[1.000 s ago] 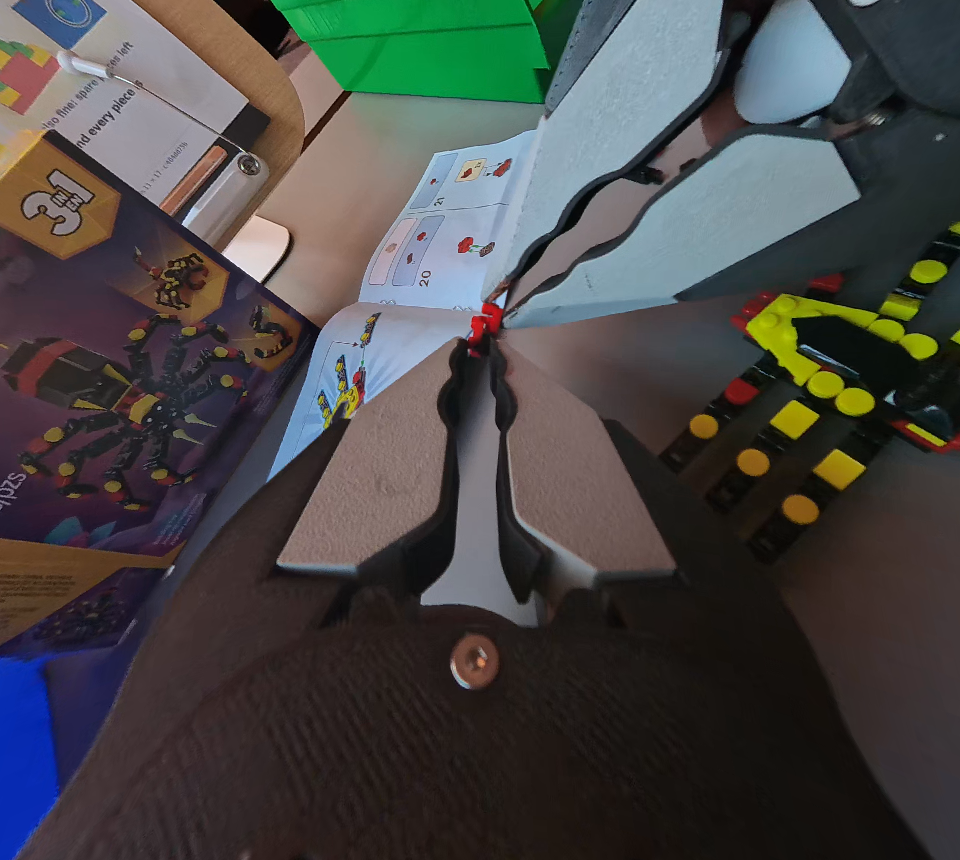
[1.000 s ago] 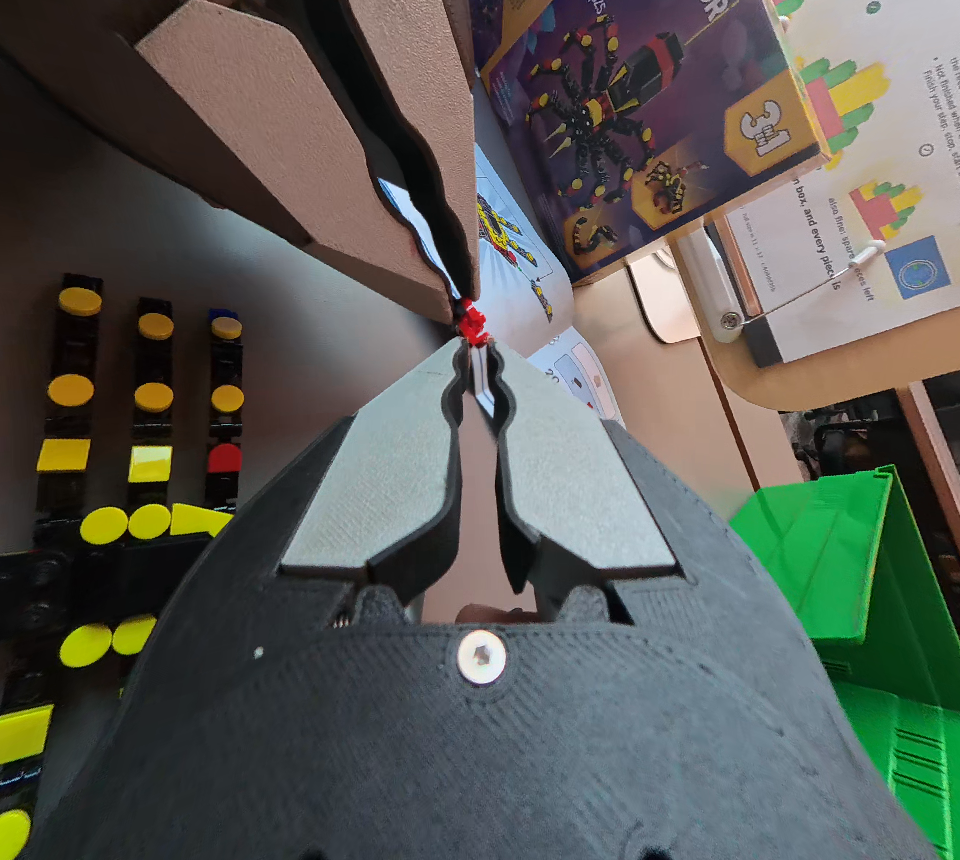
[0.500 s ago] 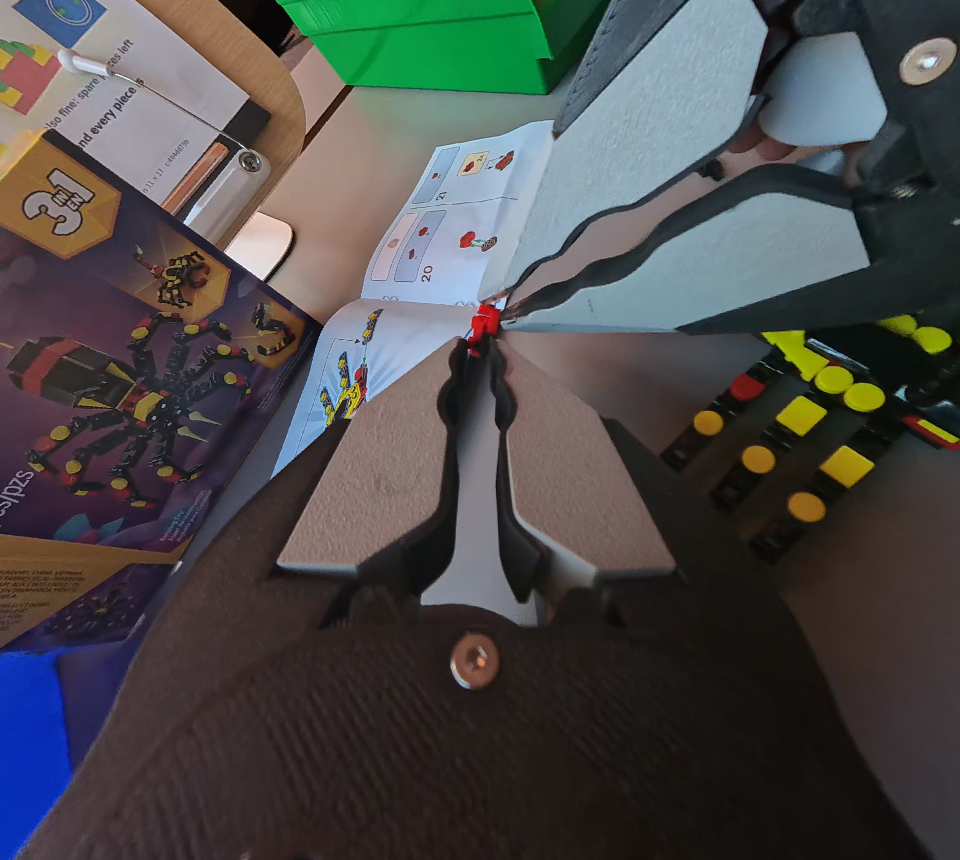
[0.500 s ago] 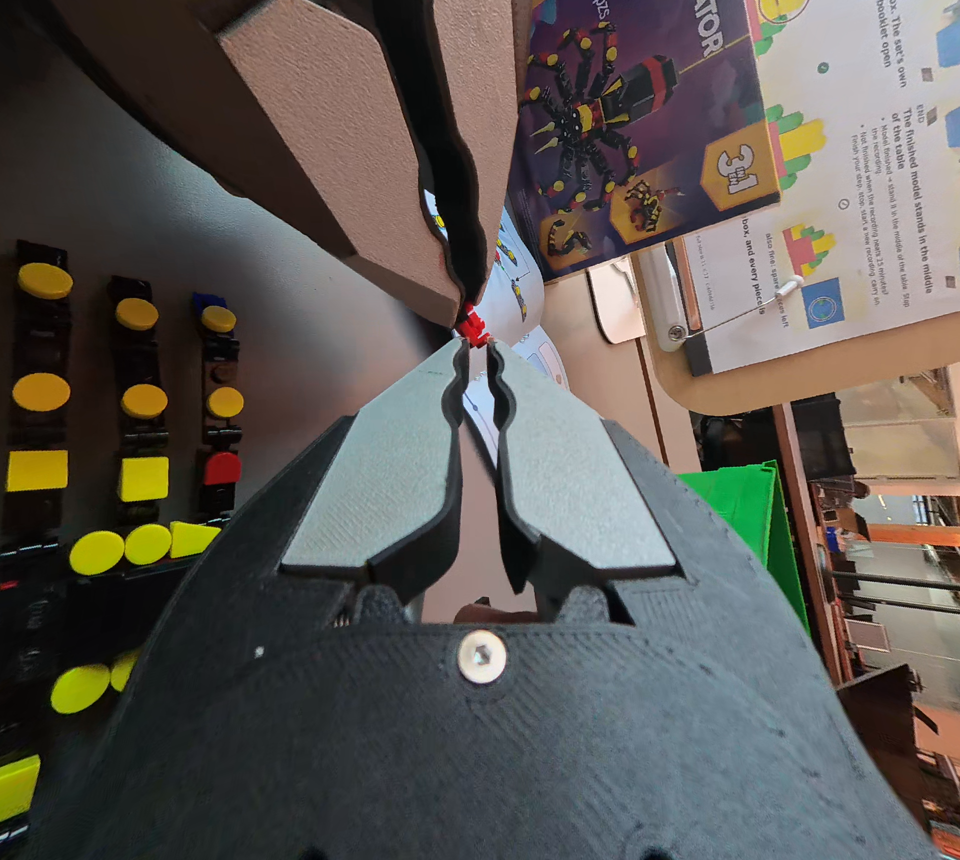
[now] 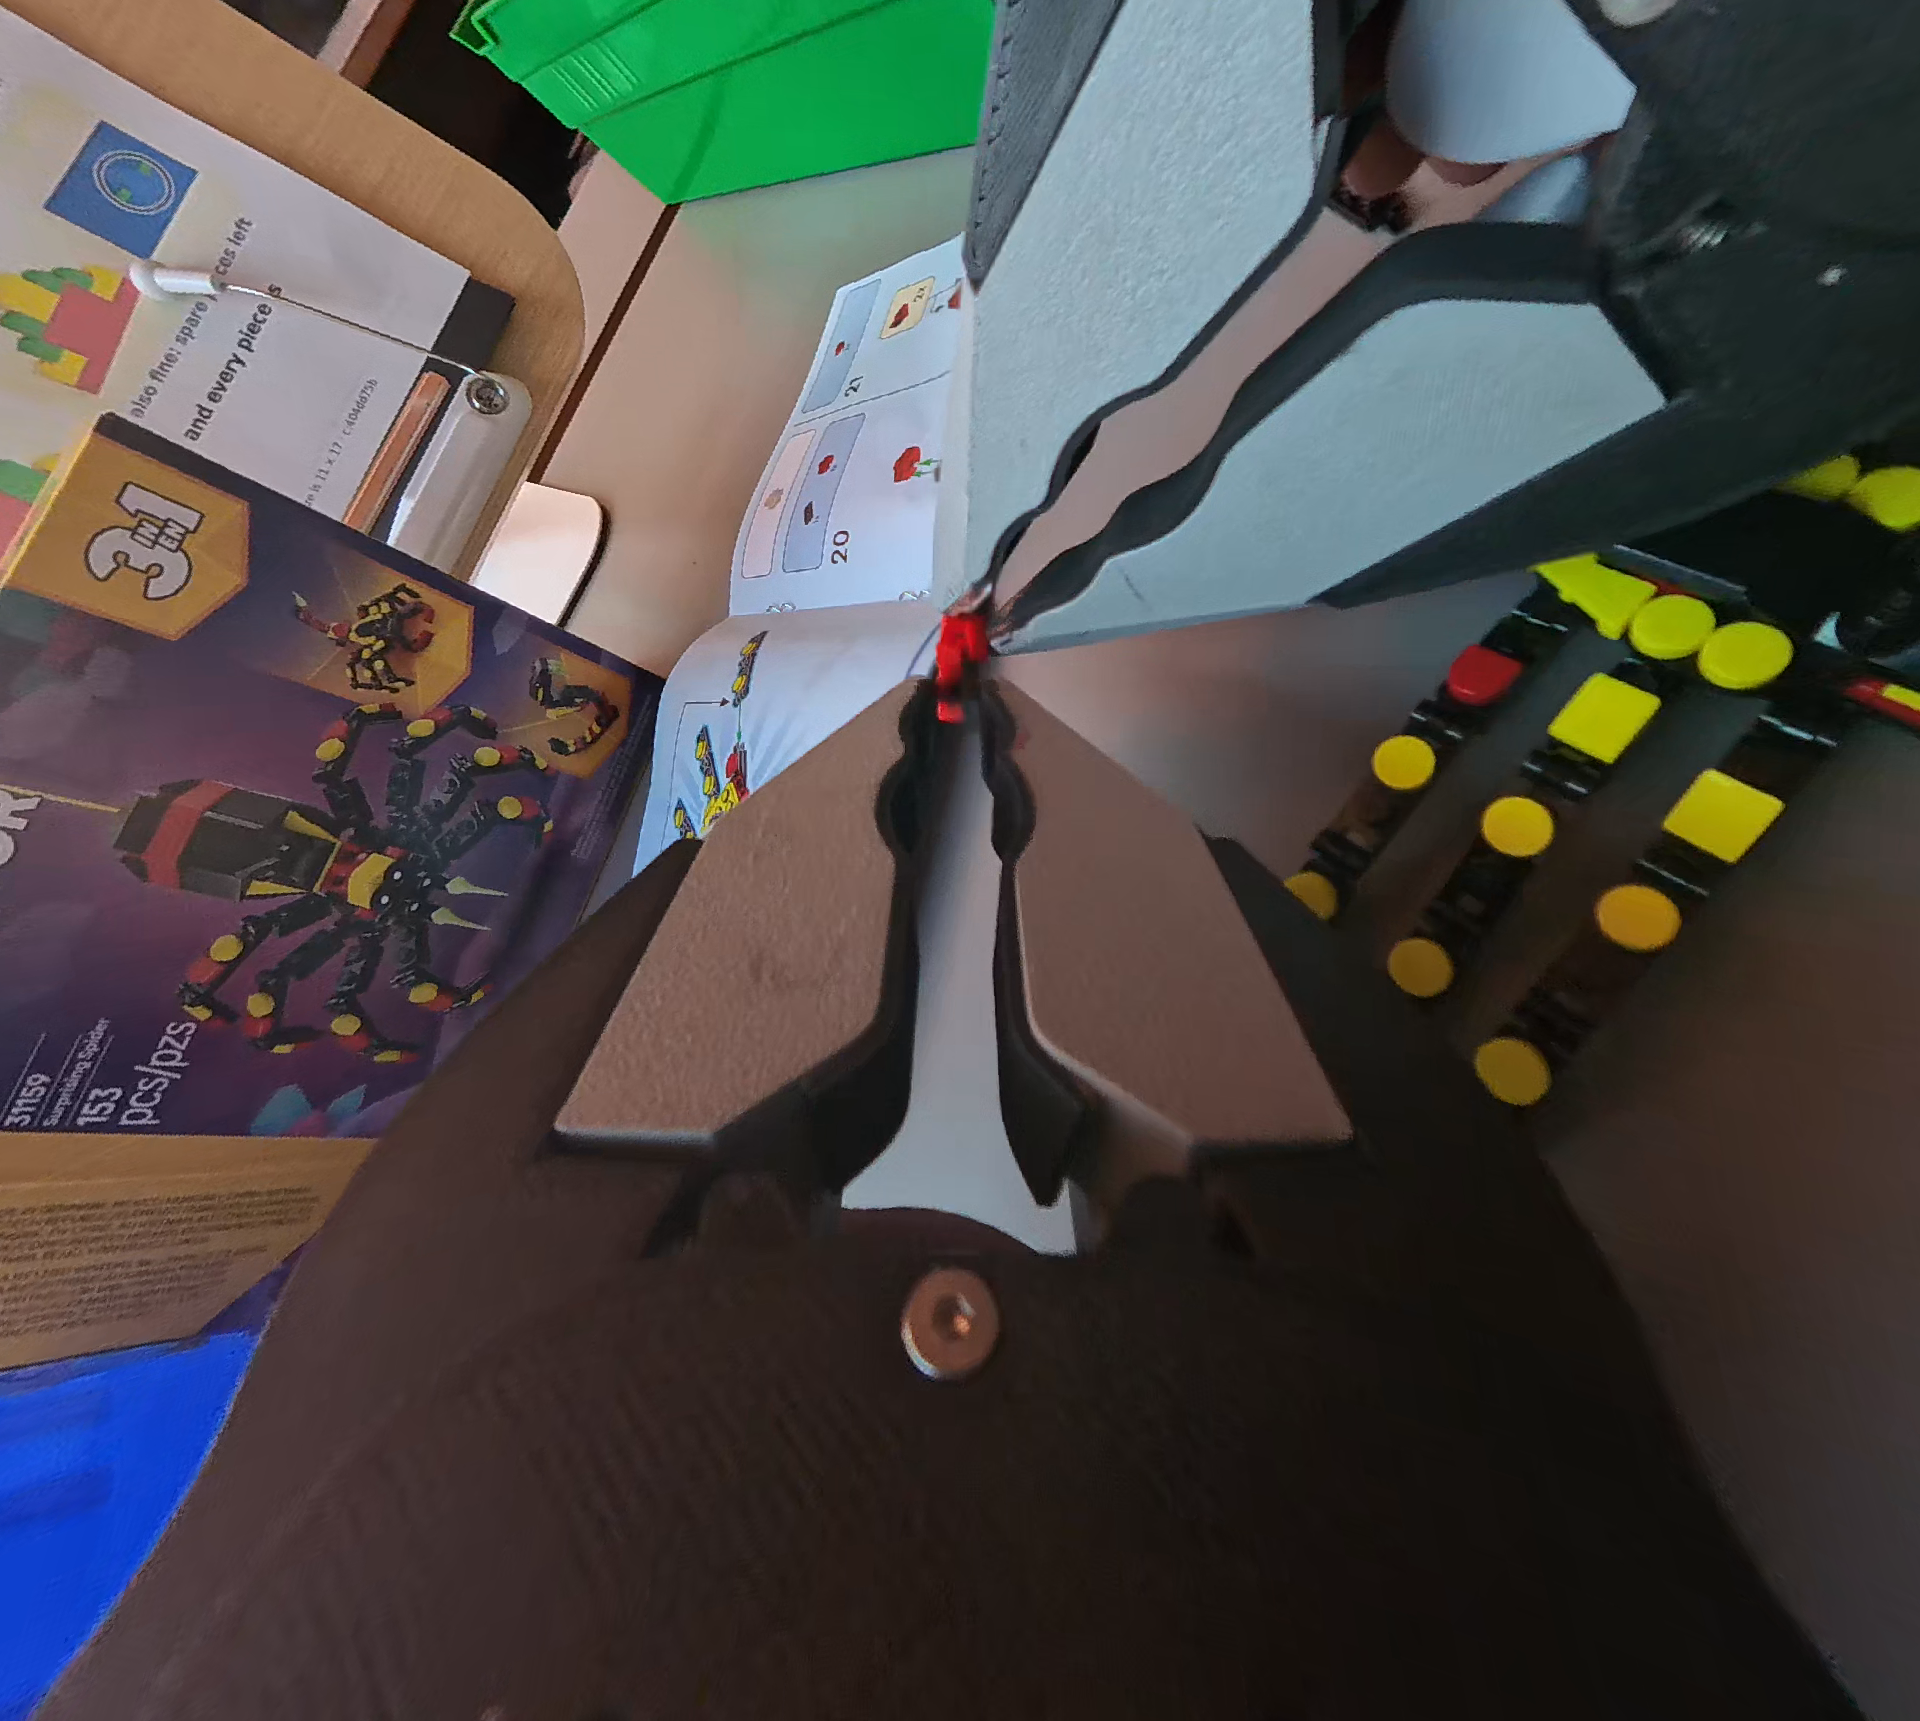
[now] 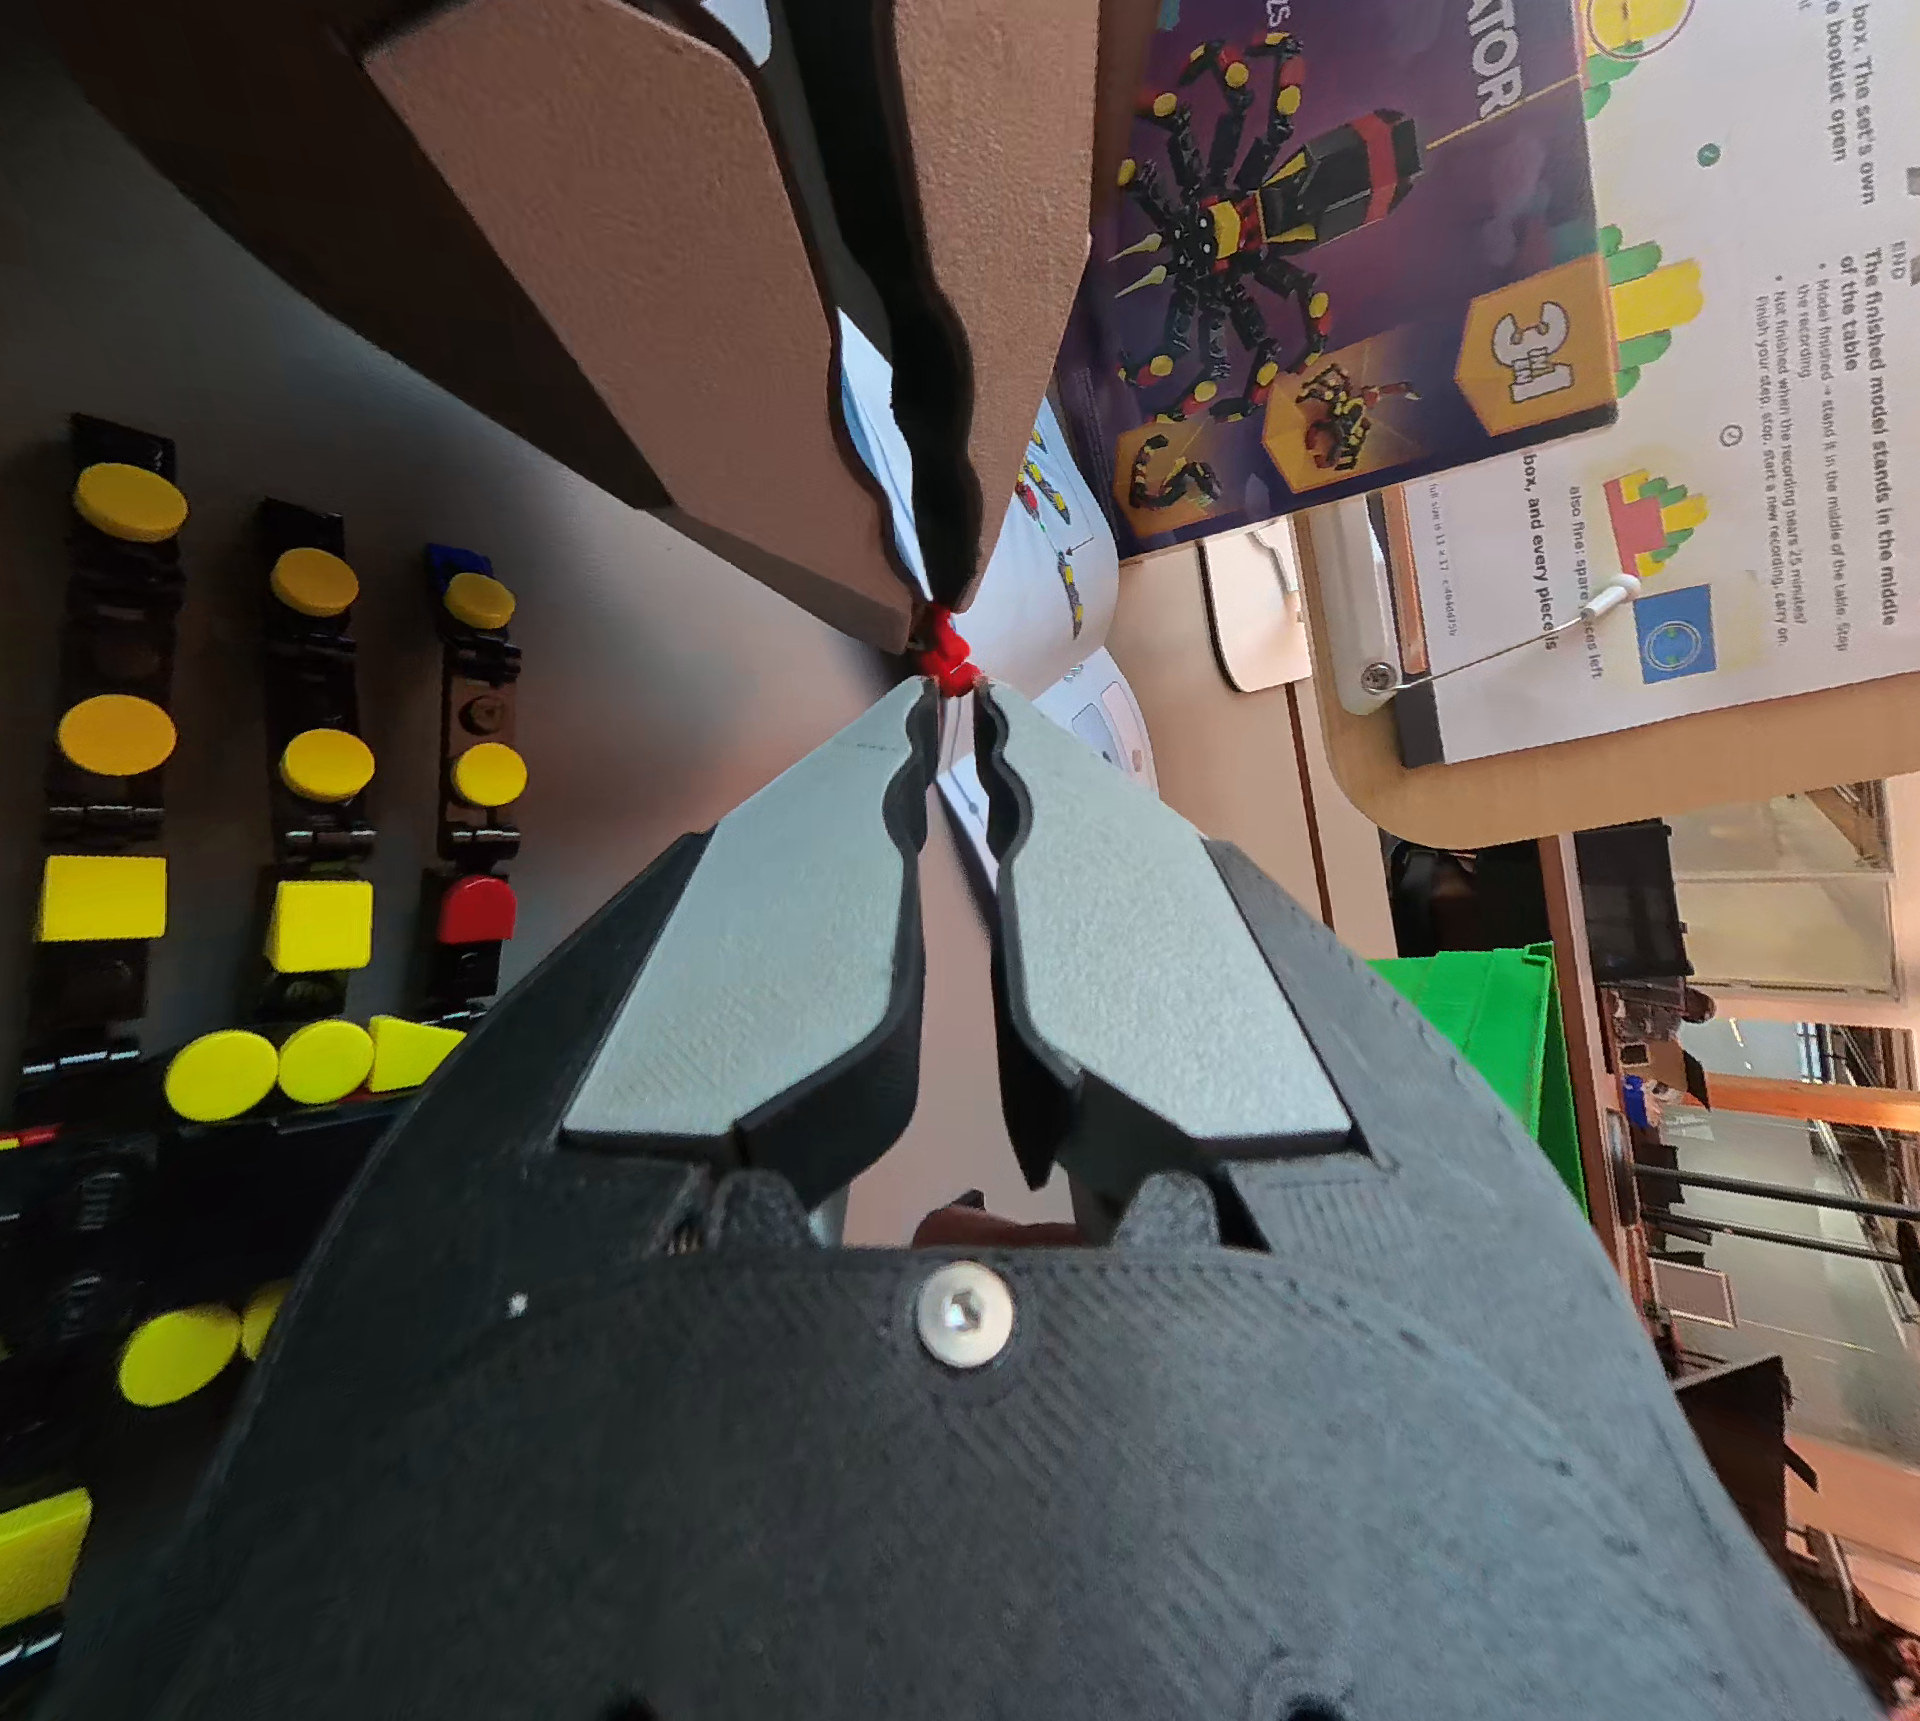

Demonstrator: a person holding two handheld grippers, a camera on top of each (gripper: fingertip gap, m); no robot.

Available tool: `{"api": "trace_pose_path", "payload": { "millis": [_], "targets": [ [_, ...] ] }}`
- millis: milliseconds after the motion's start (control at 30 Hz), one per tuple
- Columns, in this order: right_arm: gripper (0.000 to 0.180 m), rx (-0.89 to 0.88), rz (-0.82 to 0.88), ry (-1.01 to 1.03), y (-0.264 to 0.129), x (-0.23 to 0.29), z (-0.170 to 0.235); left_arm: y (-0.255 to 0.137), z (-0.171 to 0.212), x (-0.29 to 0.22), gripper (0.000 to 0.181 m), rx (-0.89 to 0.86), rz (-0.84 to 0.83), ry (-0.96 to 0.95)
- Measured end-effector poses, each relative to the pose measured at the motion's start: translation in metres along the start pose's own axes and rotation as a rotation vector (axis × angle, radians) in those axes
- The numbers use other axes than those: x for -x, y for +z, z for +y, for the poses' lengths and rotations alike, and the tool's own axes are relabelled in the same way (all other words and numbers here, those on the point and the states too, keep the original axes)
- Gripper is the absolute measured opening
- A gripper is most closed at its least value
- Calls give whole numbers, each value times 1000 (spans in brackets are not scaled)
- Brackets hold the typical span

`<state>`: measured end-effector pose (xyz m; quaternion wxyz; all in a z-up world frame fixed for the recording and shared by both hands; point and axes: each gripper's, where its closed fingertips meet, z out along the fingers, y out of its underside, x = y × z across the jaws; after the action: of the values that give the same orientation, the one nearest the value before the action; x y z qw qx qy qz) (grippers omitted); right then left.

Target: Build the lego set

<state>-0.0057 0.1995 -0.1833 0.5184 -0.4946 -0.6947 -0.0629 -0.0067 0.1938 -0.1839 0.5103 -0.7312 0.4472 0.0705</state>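
My brown left gripper [image 5: 958, 703] and my black right gripper [image 6: 951, 692] meet tip to tip above the table. Between the tips is a tiny red lego piece [image 5: 958, 663], also seen in the right wrist view [image 6: 945, 653]. Both grippers are shut on it, one from each side. The right gripper comes in from the upper right of the left wrist view [image 5: 997, 606]. The left gripper comes in from above in the right wrist view [image 6: 935, 606]. The black spider model with yellow and red tiles on its legs [image 5: 1538, 840] lies on the table [image 6: 312, 788].
The open instruction booklet [image 5: 831, 508] lies behind the tips. The purple set box [image 5: 260, 788] leans at the left in front of a clipboard with a printed sheet [image 5: 260, 300]. A green bin [image 5: 769, 9] stands at the back. The grippers are tip to tip, or close to it.
Both grippers stay shut on the red piece with the tips joined. The right gripper has swung and tilted about the contact point, so the background shifted in both views.
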Motion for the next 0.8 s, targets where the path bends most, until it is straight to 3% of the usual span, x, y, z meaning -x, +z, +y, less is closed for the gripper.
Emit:
{"api": "trace_pose_path", "payload": {
  "millis": [533,800],
  "targets": [
    [20,-18,-67,-134,6,21,0,-1,13,-20,5,46,156,46],
    [7,-65,-141,-163,3,32,-4,-5,12,-24,5,11,209,90]
  ]
}}
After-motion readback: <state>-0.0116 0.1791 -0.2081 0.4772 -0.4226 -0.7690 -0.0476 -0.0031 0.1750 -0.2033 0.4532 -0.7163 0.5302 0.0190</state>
